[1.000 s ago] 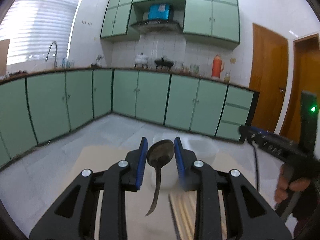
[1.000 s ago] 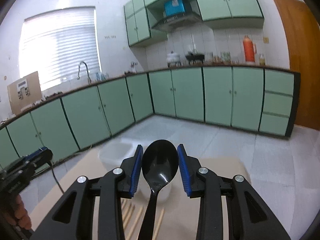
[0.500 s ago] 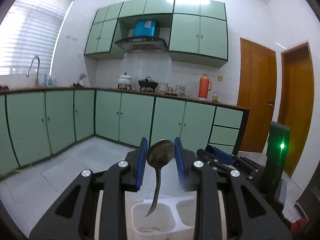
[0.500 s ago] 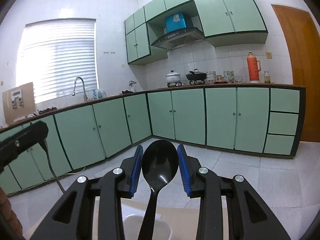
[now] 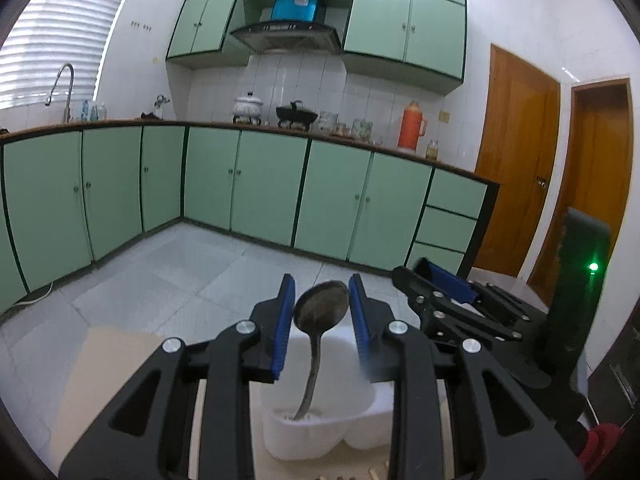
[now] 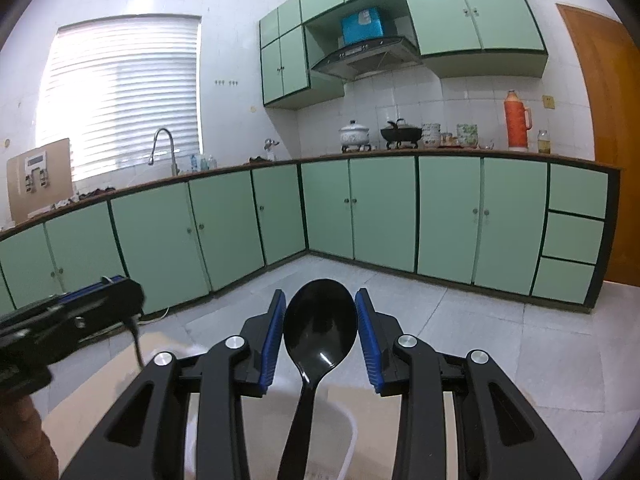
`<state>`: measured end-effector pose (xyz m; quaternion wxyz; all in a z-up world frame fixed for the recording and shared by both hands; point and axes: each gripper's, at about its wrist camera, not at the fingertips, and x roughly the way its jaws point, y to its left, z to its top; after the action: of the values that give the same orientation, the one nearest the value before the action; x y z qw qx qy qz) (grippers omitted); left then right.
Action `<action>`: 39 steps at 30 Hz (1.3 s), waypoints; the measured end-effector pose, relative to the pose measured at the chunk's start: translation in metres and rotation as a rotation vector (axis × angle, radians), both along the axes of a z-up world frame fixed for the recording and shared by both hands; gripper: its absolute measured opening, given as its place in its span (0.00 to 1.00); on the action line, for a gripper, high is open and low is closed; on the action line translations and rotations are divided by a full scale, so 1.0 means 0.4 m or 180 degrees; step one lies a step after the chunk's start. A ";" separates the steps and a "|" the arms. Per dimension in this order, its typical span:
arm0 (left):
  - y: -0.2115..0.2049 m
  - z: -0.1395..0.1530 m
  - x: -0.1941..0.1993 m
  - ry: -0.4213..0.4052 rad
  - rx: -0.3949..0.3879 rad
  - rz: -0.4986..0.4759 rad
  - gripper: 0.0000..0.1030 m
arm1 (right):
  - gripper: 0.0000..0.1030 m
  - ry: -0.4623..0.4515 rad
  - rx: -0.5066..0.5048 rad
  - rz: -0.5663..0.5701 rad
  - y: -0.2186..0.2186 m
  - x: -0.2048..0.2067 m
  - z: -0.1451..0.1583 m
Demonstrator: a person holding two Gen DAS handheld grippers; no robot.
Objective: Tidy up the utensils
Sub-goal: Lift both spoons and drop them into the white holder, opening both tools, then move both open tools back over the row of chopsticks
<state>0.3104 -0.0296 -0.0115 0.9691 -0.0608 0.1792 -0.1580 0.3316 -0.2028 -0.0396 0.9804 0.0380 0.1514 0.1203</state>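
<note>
Utensils are in both grippers: the left gripper (image 5: 322,320) has its jaws clenched on the bowl of a metal spoon (image 5: 320,312), and the right gripper (image 6: 320,328) has its jaws clenched on the bowl of a black plastic spoon (image 6: 320,326).

1 second ago the left view showed the bare tan surface and loose chopsticks under the metal spoon. Now the white utensil holder (image 5: 320,432) sits directly below, and the spoon's handle tip reaches down into its left compartment. The right gripper has also come over the holder, whose white rim (image 6: 352,432) curves under the black spoon's handle. I judge that both spoons are nearly ready to be released into the holder; neither is free yet.

The holder stands on a tan counter (image 5: 104,368). A few wooden chopstick ends (image 5: 372,472) lie near the bottom edge.

Around it is a kitchen with green cabinets (image 6: 384,208), a range hood (image 5: 286,36), an orange thermos (image 6: 516,120), a sink tap (image 6: 160,148) by the blinds and brown doors (image 5: 516,152).
</note>
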 end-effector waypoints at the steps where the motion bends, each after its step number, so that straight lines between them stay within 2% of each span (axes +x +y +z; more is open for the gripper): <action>1: 0.006 -0.004 -0.005 0.0021 -0.0002 0.0011 0.30 | 0.37 0.0026 0.0007 0.0007 -0.003 -0.007 -0.004; 5: 0.023 -0.008 -0.039 0.0027 -0.0001 0.0072 0.43 | 0.48 0.0137 0.0080 -0.0021 -0.022 -0.044 -0.016; 7: 0.025 -0.004 -0.061 0.0024 0.0061 0.0110 0.50 | 0.53 0.0171 0.0101 -0.0047 -0.033 -0.069 -0.011; 11: 0.029 -0.007 -0.130 0.0034 0.0240 0.0176 0.63 | 0.69 0.0232 0.0142 -0.0141 -0.064 -0.142 -0.005; 14: 0.040 -0.023 -0.196 0.0135 0.0326 0.0251 0.71 | 0.78 0.0368 0.0166 -0.0197 -0.088 -0.212 -0.016; 17: 0.052 -0.049 -0.256 0.0283 0.0360 0.0318 0.76 | 0.81 0.0494 0.0174 -0.0232 -0.106 -0.286 -0.034; 21: 0.065 -0.096 -0.338 0.0539 0.0434 0.0370 0.77 | 0.82 0.0713 0.0099 -0.0299 -0.117 -0.394 -0.076; 27: 0.086 -0.161 -0.447 0.0771 0.0519 0.0490 0.77 | 0.82 0.0842 0.0016 -0.0516 -0.113 -0.524 -0.140; 33: 0.094 -0.207 -0.515 0.0977 0.0589 0.0524 0.77 | 0.81 0.0919 -0.0123 -0.0519 -0.088 -0.594 -0.160; 39: 0.089 -0.239 -0.571 0.1131 0.0608 0.0477 0.77 | 0.68 0.1169 -0.0140 -0.0396 -0.073 -0.636 -0.191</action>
<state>0.0821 0.0061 -0.1071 0.9327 -0.0087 0.3563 -0.0547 0.0770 -0.2321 -0.1161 0.9424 0.0471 0.3277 0.0471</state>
